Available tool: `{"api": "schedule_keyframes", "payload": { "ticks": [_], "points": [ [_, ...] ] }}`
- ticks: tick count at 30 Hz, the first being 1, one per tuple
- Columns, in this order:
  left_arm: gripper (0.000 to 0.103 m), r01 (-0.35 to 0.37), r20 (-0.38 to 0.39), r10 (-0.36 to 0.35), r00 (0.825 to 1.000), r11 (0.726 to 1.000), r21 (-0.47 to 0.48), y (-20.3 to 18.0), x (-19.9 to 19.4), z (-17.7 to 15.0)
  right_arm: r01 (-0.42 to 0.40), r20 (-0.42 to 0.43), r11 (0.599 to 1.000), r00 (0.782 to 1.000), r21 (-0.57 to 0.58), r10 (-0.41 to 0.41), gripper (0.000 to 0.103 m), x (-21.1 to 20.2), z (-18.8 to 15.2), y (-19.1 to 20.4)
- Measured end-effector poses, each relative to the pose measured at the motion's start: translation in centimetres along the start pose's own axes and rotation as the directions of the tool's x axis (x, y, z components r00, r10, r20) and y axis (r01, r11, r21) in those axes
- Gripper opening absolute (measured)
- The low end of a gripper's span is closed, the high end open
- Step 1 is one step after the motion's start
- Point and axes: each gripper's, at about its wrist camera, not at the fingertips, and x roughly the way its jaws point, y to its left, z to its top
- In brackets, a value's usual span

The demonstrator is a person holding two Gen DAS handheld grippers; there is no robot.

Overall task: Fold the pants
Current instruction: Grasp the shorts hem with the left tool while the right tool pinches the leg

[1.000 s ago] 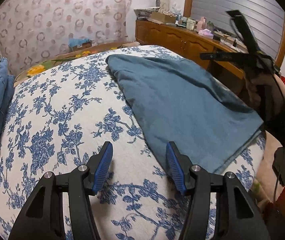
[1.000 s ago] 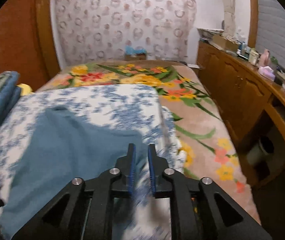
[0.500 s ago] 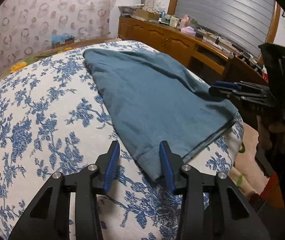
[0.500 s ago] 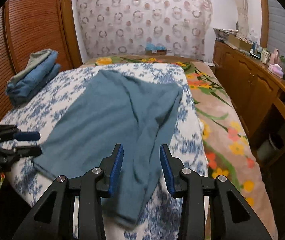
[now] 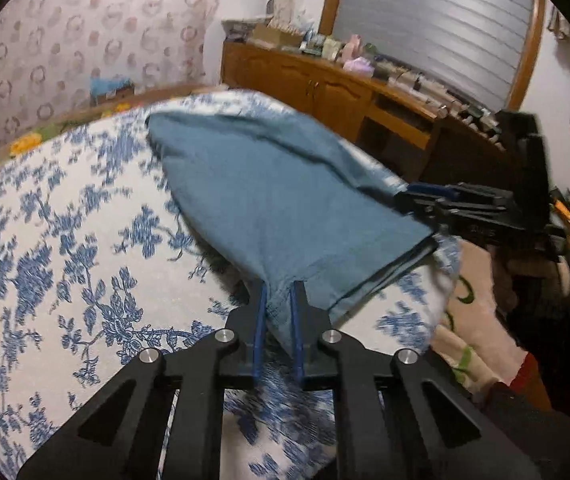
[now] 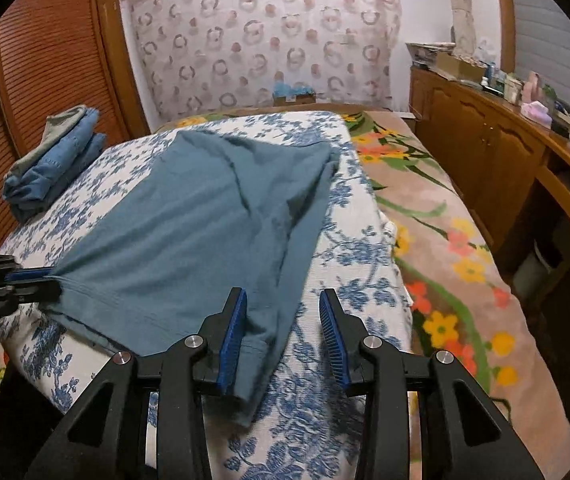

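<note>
My left gripper [image 5: 277, 304], open a second ago, now clamps teal pants [image 6: 189, 220] corner; right gripper [image 6: 283, 320] open over hem; folding barely begun.

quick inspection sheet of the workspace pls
surface: bed under a blue floral sheet, orange flowered blanket alongside
job's things: teal pants spread flat on the sheet
clutter: folded jeans stack at the far left corner
grippers: left tongs shut on a near corner of the pants; right tongs open, straddling the other near corner
cables: nothing seen
surroundings: wooden cabinet with bottles, patterned curtain
</note>
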Motion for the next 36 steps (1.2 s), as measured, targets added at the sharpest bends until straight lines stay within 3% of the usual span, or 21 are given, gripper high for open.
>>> {"api": "schedule_keyframes", "payload": {
  "ticks": [8, 13, 21, 26, 31, 36],
  "points": [
    [0.012, -0.032, -0.037, 0.033, 0.999, 0.999, 0.014, 0.1, 0.4, -0.7, -0.051, 0.007, 0.999, 0.999, 0.003, 0.051, 0.039, -1.3, -1.2, 1.0],
    [0.013, -0.033, -0.063, 0.034, 0.997, 0.999, 0.018, 0.2, 1.1, -1.2, -0.026, -0.037, 0.997, 0.999, -0.072, 0.023, 0.018, -1.6, -2.7, 2.0],
    [0.013, -0.036, -0.065, 0.036, 0.997, 0.999, 0.008, 0.3, 1.3, -1.5, -0.030, -0.047, 0.999, 0.998, -0.023, 0.029, 0.018, -2.4, -2.7, 1.4],
    [0.013, -0.039, -0.064, 0.040, 0.997, 0.999, 0.009, 0.3, 1.3, -1.6, -0.053, 0.003, 0.999, 0.999, -0.009, 0.053, 0.023, -2.6, -1.5, 0.8],
    [0.014, -0.034, -0.061, 0.034, 0.998, 0.999, 0.001, 0.4, 1.3, -1.6, -0.079, 0.038, 0.997, 0.996, 0.018, 0.078, 0.023, -0.3, 1.2, 0.7],
    [0.014, -0.034, -0.060, 0.034, 0.998, 0.999, 0.000, 0.4, 1.3, -1.6, -0.089, 0.007, 0.996, 0.996, 0.029, 0.089, 0.023, 2.9, 2.5, 0.5]
  ]
}}
